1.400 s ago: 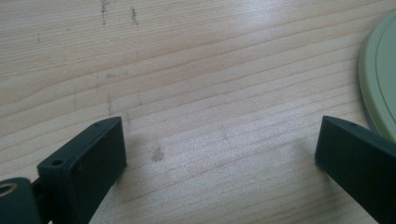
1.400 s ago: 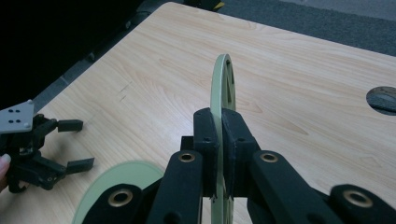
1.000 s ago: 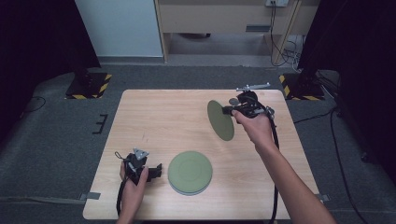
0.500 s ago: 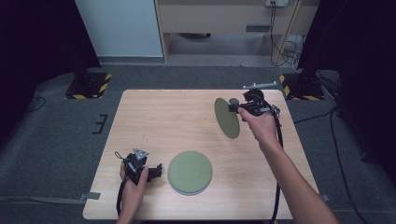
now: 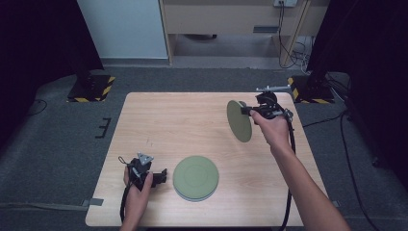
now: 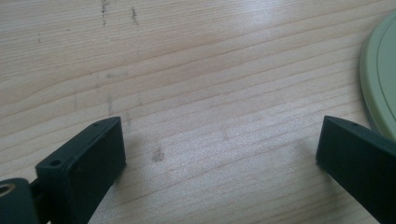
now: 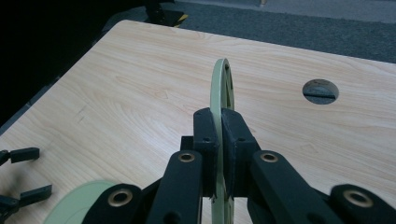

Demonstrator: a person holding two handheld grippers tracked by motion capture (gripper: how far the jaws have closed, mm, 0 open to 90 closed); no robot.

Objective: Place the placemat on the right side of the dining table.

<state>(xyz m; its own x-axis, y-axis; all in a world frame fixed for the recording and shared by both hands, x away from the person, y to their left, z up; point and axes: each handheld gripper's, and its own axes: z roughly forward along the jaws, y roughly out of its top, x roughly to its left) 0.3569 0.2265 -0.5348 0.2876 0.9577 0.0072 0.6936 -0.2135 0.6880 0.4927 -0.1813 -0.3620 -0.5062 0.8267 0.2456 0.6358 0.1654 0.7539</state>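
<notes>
My right gripper (image 5: 246,110) is shut on the rim of a pale green plate (image 5: 239,121), held on edge above the table's right side. In the right gripper view both jaws clamp the thin plate (image 7: 219,88), which stands upright between them. A stack of green plates (image 5: 196,177) lies flat near the front middle of the table. My left gripper (image 5: 161,176) rests on the table just left of that stack, open, its jaws pointing at it. In the left gripper view its jaws stand wide apart over bare wood, with the stack's rim (image 6: 380,88) at the right edge.
The wooden table (image 5: 168,120) has a round cable hole (image 7: 320,91) in its top. Beyond the table lie grey carpet, black stands with yellow-striped bases (image 5: 89,89) and a wooden cabinet with cables (image 5: 288,29). The left gripper (image 7: 21,182) appears far off at the lower left.
My right hand has carried the upright plate to the right across the table and slightly lower. The left gripper and the stack have stayed put.
</notes>
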